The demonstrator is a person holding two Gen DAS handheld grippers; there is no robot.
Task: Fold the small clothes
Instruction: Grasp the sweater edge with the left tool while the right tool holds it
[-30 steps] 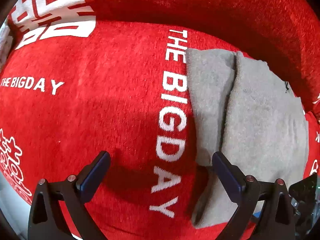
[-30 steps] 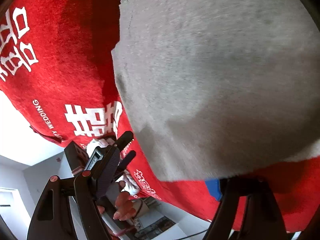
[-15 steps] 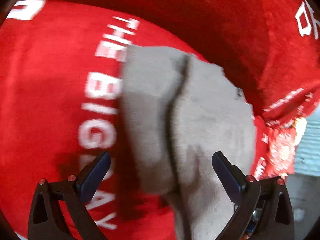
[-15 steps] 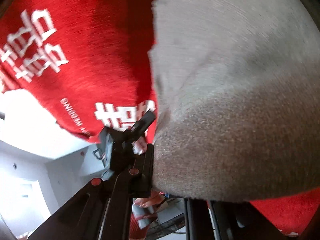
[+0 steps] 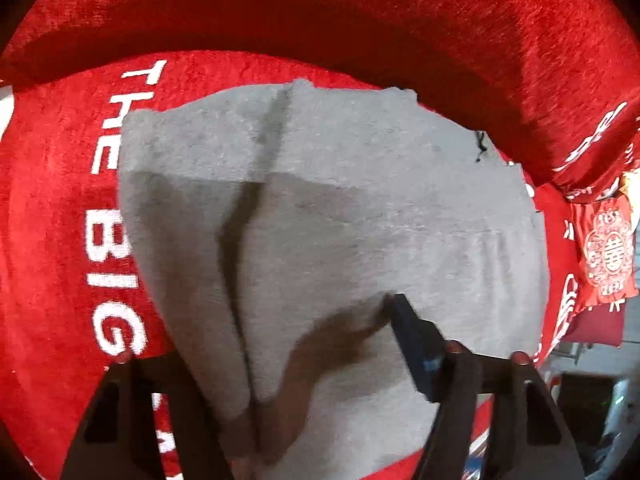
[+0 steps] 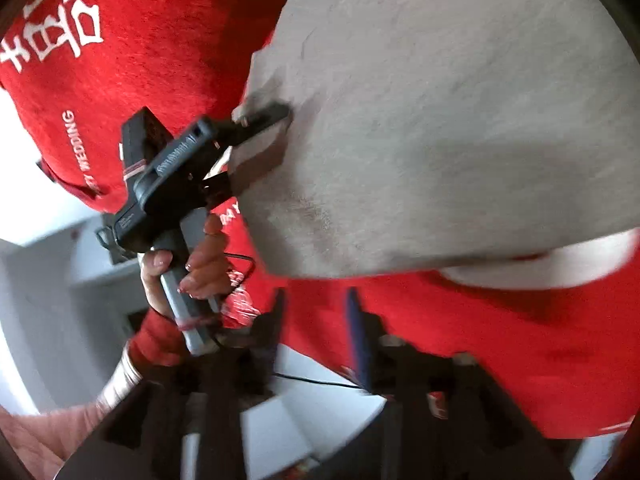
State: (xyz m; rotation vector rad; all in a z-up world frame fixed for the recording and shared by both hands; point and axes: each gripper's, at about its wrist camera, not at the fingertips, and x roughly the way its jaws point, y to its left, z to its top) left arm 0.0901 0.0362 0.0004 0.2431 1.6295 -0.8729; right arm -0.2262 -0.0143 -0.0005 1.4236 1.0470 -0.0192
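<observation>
So the biggest thing I'm seeing is the red plush cloth (image 5: 52,240), which is covering the whole surface and rising into a ridge at 12 o'clock of the left wrist view. The white lettering (image 5: 108,240) is running down the 9 o'clock side.

The grey garment (image 5: 360,200) is lying on that red cloth and filling the middle of the left view, with a fold crease running from 12 towards 6. In the right wrist view it's taking up everything from 12 round to 3 o'clock.

The left gripper (image 5: 288,328) is sitting at 6 o'clock of its own view, and its jaws have just been closing. There's a fold of the grey garment's edge between them. From the right wrist camera I'm seeing it at 9 o'clock, with 1 finger on top of the fold and 1 under it, so I'm calling it clamped on the garment.

The right gripper (image 6: 316,316) is pretty blurred at 6 o'clock. Its jaws have just been opening, and they're standing apart with nothing between them, only red cloth behind.

A hand (image 6: 188,264) in a red cuff (image 6: 160,340) is holding the left gripper's handle at 8 o'clock.

The smallest bit is a black thread (image 5: 479,146) that's sticking off the garment's edge at 2 o'clock.
</observation>
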